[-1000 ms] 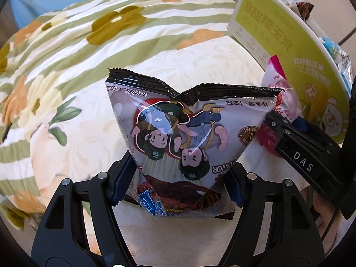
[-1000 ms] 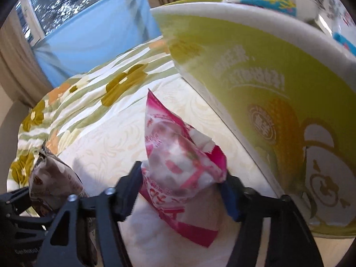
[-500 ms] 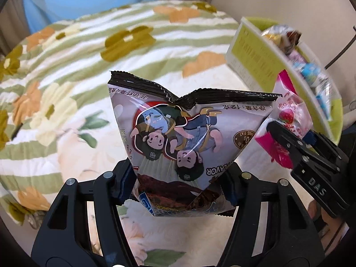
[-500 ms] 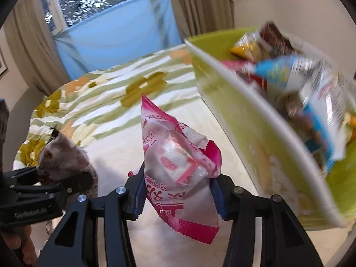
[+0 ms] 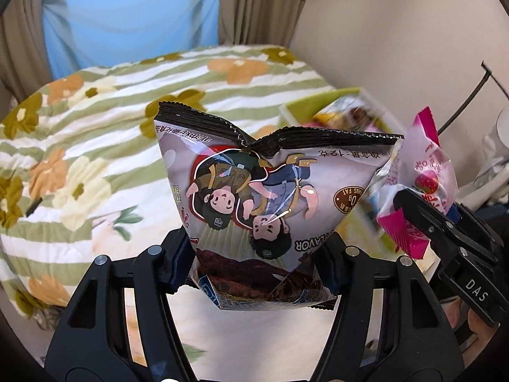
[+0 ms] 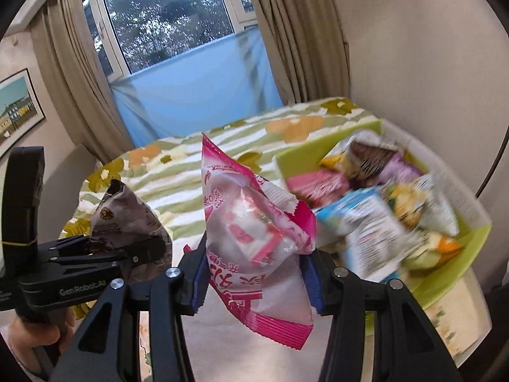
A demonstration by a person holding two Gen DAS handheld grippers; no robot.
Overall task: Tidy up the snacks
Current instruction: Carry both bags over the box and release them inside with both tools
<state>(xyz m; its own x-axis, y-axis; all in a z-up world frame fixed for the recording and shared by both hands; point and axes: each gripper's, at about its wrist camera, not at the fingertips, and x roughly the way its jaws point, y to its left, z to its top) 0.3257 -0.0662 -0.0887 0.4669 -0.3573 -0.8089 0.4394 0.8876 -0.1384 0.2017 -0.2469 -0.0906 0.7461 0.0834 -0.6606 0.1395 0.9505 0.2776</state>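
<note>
While each hand-held gripper clamps one, grey cartoon packet (image 5: 270, 197) and pink packet (image 6: 254, 219) crumple.

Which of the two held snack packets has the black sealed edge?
The cartoon-printed packet in the left gripper; the right gripper's packet is pink.

Your left gripper (image 5: 259, 248) is pinching a grey cartoon-printed snack bag (image 5: 270, 203) by its lower sides, holding it upside down above the floral bedspread (image 5: 95, 146). To its right, your right gripper (image 5: 426, 210) is clamping a pink snack packet (image 5: 426, 172). Behind both bags, a green box (image 5: 321, 102) of blurred snacks is sitting near the bedspread's right edge, by the beige wall (image 5: 381, 31)
</note>
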